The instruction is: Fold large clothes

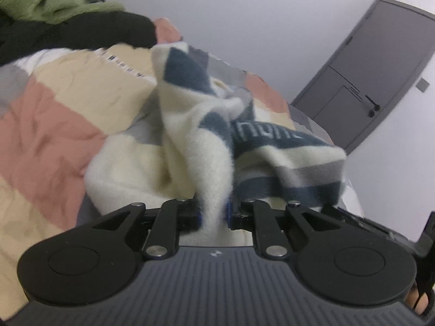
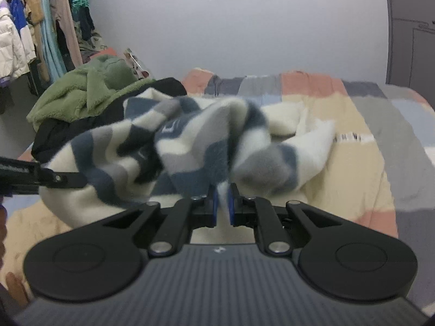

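Note:
A fluffy cream sweater [image 1: 195, 141] with navy and grey stripes hangs bunched between both grippers above the bed. My left gripper [image 1: 214, 214] is shut on a cream fold of it, the fabric pinched between its blue pads. My right gripper [image 2: 223, 203] is shut on another edge of the same sweater [image 2: 195, 146], cream and grey fleece squeezed between its pads. In the right wrist view the left gripper's black arm [image 2: 40, 178] shows at the left edge, against the sweater. Part of the garment trails onto the quilt.
The bed carries a quilt [image 1: 49, 125] of pink, beige and grey blocks [image 2: 353, 125]. A green fleece garment [image 2: 87, 92] and a black one [image 1: 81, 32] lie piled at its far side. A clothes rack [image 2: 40, 27] stands by the wall; a grey door [image 1: 375, 70] is beyond the bed.

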The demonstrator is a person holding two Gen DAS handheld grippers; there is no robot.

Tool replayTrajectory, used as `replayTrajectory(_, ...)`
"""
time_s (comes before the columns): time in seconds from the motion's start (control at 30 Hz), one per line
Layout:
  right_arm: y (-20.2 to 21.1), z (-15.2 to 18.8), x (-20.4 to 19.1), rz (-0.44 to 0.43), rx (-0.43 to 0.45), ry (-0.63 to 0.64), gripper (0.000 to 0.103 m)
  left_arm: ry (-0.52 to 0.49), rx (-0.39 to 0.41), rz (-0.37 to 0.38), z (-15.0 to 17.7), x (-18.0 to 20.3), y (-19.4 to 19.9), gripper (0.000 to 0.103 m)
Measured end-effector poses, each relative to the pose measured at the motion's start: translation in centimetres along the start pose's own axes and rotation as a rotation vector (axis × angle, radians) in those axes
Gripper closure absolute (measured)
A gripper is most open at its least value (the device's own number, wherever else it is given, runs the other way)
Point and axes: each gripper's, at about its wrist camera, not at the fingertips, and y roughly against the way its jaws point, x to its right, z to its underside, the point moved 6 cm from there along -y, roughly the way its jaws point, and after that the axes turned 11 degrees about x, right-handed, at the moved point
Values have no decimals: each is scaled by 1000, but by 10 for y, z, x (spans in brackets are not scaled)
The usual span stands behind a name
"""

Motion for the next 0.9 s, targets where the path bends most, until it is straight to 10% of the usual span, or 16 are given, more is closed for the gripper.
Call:
replayTrajectory(0.17,-2,17,-10,16,-33,40,92,15,3,-7,-8,-6,-5,78)
replayTrajectory(0.3,-2,28,-5,2,-37,11,90,-35,19,-32,-16,4,-7,42)
replayTrajectory(0.4,-1,27,-2,-3,-25,-14,87,-106,79,-43,-26,14,5,37)
replayTrajectory(0.57,5,16,5,-15,26,-74,30,-189,192,-35,-44,25,19,31)
replayTrajectory(0.9,5,-19,35,25,187,-186,29,-343,212,-43,-70,51,-32,29)
